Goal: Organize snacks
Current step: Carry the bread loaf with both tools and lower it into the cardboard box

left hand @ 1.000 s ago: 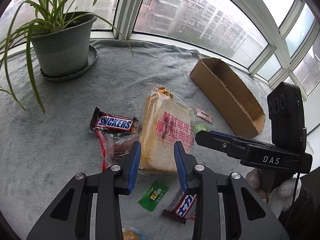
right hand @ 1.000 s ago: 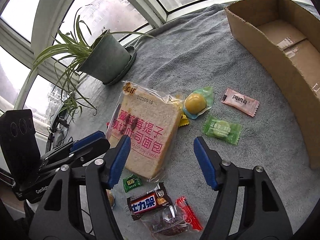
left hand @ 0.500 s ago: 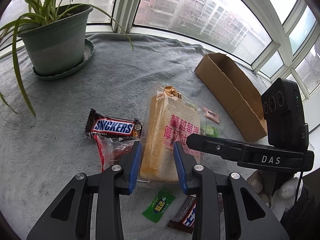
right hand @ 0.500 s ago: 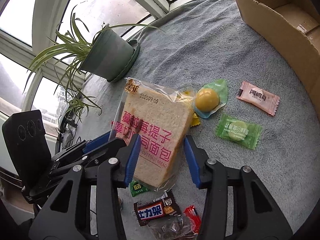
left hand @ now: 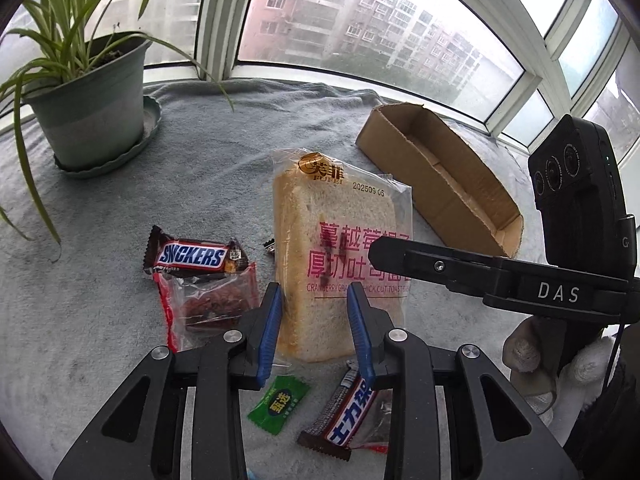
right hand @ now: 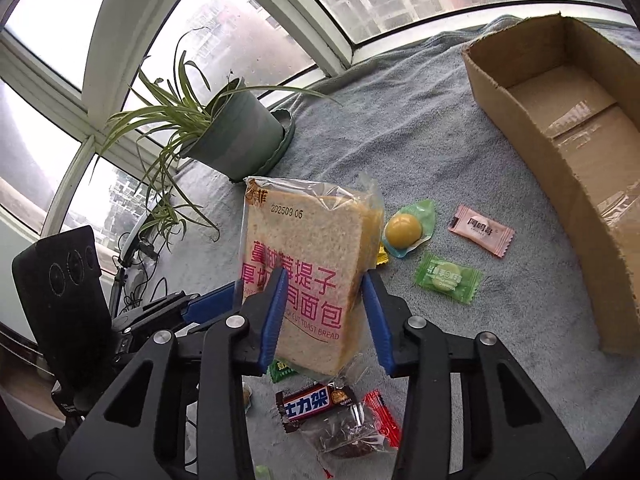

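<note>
Closest to the left gripper (left hand: 316,330) lie a green candy wrapper (left hand: 279,403) and a dark bar with blue-and-white Chinese lettering (left hand: 344,414), both flat on the fuzzy grey cloth (left hand: 100,340). Just past them, the bagged bread (left hand: 340,256) stands up off the cloth, its clear crinkly plastic printed "FUFEI", "202509 05" and "CRANBERRY... THICK CUT TOAST BREAD" under big pink characters. The left gripper's blue pads squeeze the slab's lower end, and the right gripper (right hand: 326,314) is closing on its lower edge too, one pad on each side, the loaf pinched between them. A gloved hand (left hand: 532,360) holds the right tool's handle, marked "DAS". Left of the bread sits a brown SNICKERS bar (left hand: 194,258) above a red-edged clear pack of something dark (left hand: 212,304). To its right: a yellow ball in a green wrapper (right hand: 406,230), a pink sachet (right hand: 480,230), a green sweet (right hand: 448,278). Farther off, the open cardboard box (right hand: 532,128) lies on the right, and a grey-green potted plant (left hand: 88,112) stands by the window.
</note>
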